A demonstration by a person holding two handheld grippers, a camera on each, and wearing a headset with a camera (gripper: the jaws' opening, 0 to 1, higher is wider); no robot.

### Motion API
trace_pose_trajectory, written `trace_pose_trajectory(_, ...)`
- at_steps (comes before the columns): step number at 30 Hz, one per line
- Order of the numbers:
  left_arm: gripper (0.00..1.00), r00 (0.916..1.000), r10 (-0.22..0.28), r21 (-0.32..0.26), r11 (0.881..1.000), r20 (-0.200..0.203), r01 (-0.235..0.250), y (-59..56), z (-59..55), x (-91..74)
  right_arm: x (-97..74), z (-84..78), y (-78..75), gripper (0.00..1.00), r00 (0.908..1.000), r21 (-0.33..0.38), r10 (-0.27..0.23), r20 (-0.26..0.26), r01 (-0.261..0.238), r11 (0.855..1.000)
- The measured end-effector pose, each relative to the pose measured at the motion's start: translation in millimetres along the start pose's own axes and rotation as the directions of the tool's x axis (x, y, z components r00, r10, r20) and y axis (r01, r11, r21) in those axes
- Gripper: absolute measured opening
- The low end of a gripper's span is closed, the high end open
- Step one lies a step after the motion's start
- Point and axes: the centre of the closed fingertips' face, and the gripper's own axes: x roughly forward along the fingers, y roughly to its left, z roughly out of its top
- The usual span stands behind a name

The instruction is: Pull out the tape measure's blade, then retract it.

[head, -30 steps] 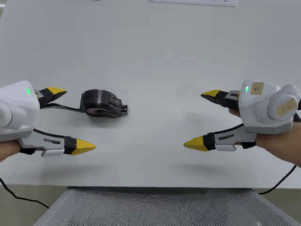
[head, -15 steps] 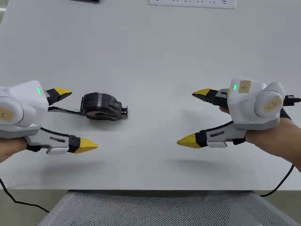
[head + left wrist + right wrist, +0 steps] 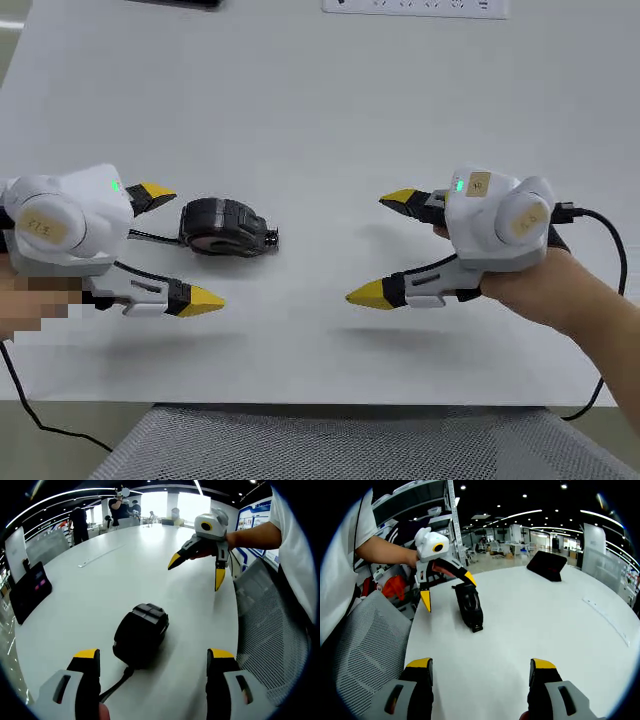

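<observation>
Head view: right gripper now nearer tape measure.

tape measure: just one, toward the table's left edge
grippers: two, left gripper plus right gripper
yellow jaw tips: four, two per gripper
dark tablet: one, far edge
white strip: one, far edge too
mesh chair: one, at the near edge
</observation>
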Motion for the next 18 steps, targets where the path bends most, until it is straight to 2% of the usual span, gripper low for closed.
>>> trace_pose_trajectory(9, 0.76, 0.999, -0.029, 0.047, 0.998, -0.035, 0.031, 1.3, 2.3, 10.2, 12.3, 7.6, -1.9, 0.77, 0.9996, -0.015, 0.027, 0.001, -0.027, 1.0)
trace_pose_trajectory(18, 0.69, 0.9967, -0.039, 0.063, 0.997, -0.071, 0.043, 9.5, -0.4, 13.4, 21.9, 13.3, -3.6, 0.77, 0.9987, -0.026, 0.05, 0.001, -0.05, 0.998)
